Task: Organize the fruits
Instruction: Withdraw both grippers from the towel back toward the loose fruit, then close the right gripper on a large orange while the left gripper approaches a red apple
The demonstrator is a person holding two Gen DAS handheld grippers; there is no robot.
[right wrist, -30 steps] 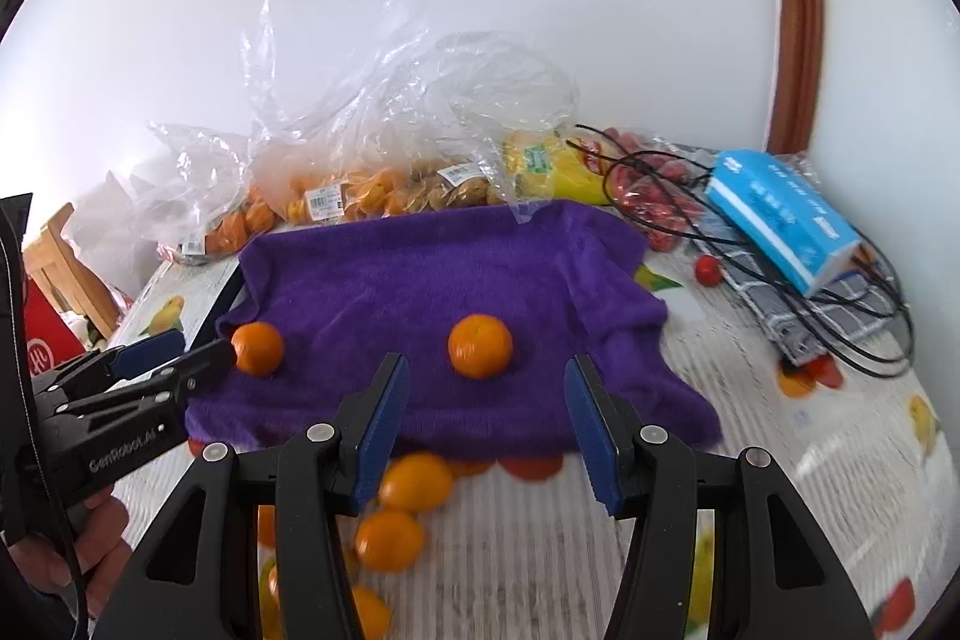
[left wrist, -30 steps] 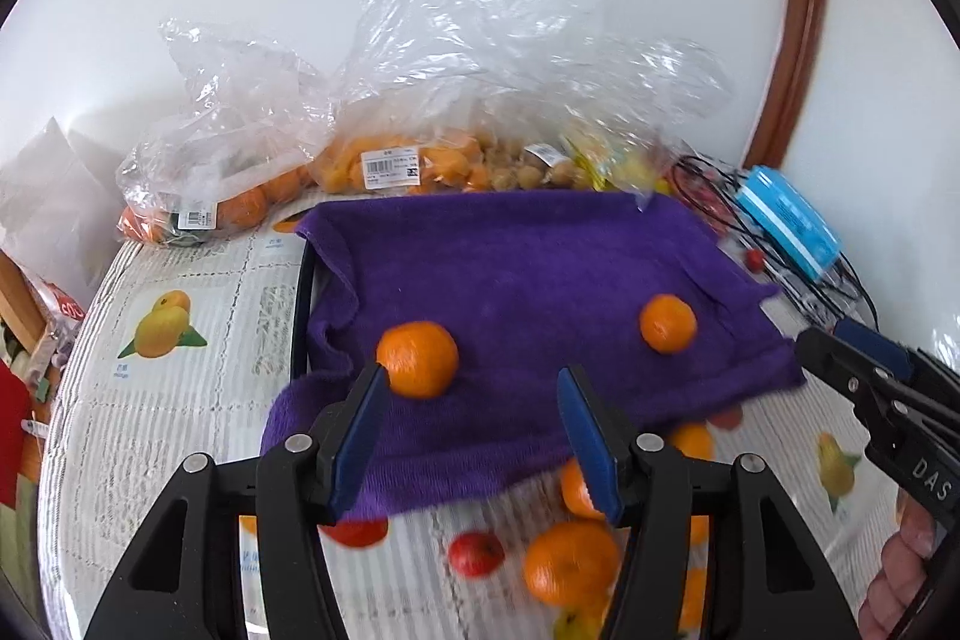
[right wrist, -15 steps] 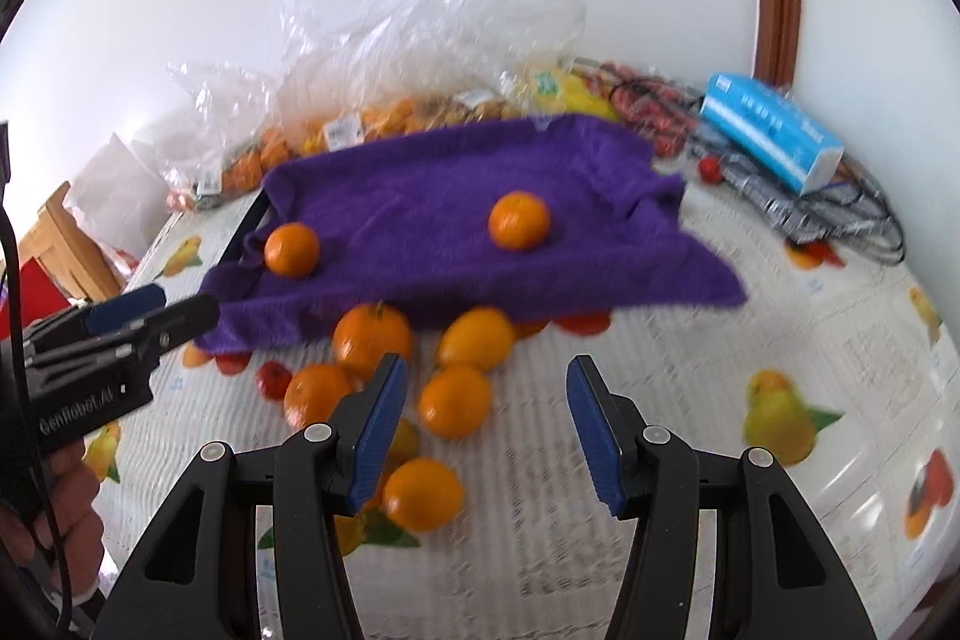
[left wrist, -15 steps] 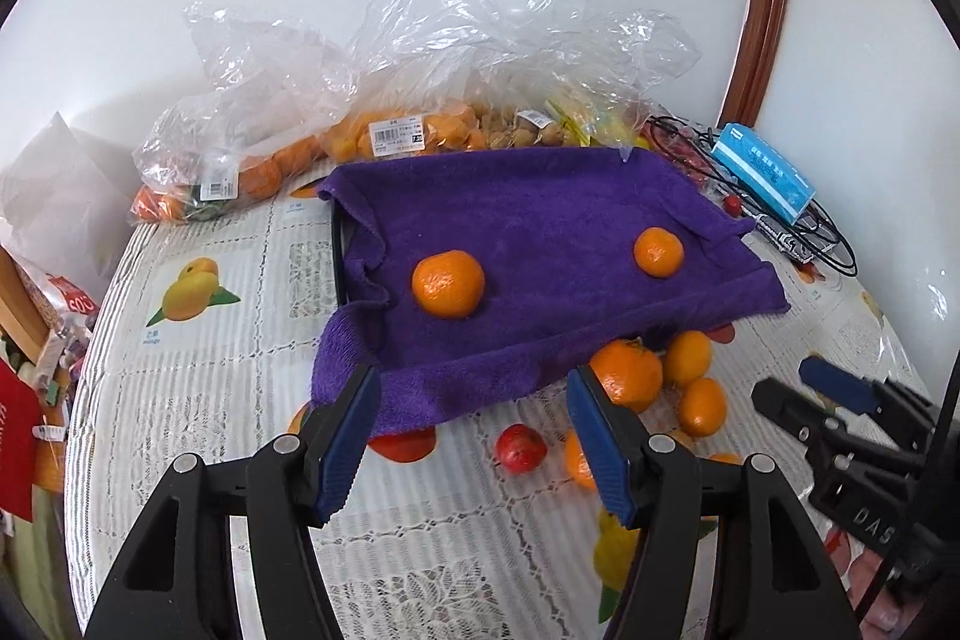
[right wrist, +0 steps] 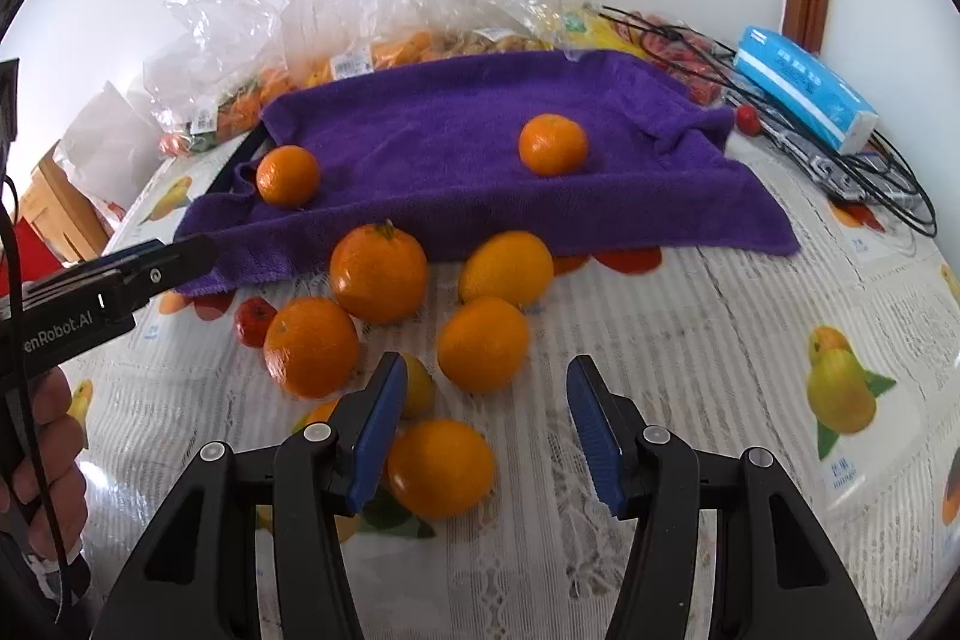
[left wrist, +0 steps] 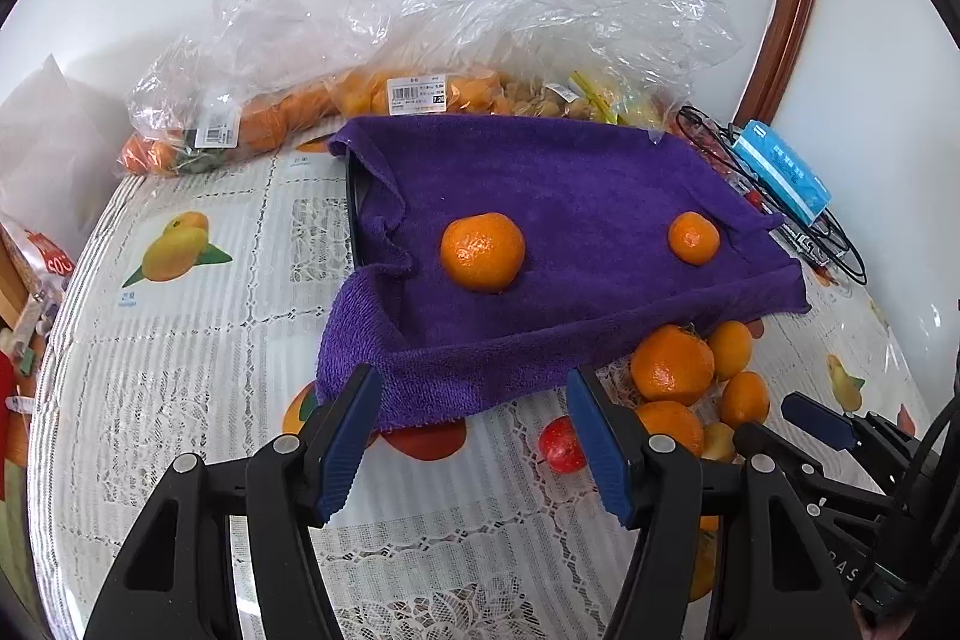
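Note:
A purple towel (left wrist: 558,184) covers a dark tray; it also shows in the right wrist view (right wrist: 456,142). Two oranges lie on it, a larger one (left wrist: 482,251) and a smaller one (left wrist: 693,237). Several loose oranges (right wrist: 377,272) and a small red fruit (right wrist: 252,321) lie on the table in front of the towel. My left gripper (left wrist: 474,436) is open and empty, just short of the towel's front edge. My right gripper (right wrist: 480,424) is open and empty above the loose oranges, one orange (right wrist: 441,467) by its left finger.
Clear plastic bags of oranges and other fruit (left wrist: 414,88) line the wall behind the towel. A blue tissue pack (right wrist: 804,88) and black cables (right wrist: 870,178) lie at the right. The tablecloth (left wrist: 180,340) has printed fruit pictures.
Both grippers have pulled back from the towel towards the table's front. The loose oranges in front of the towel have come into view. Both stay open and empty.

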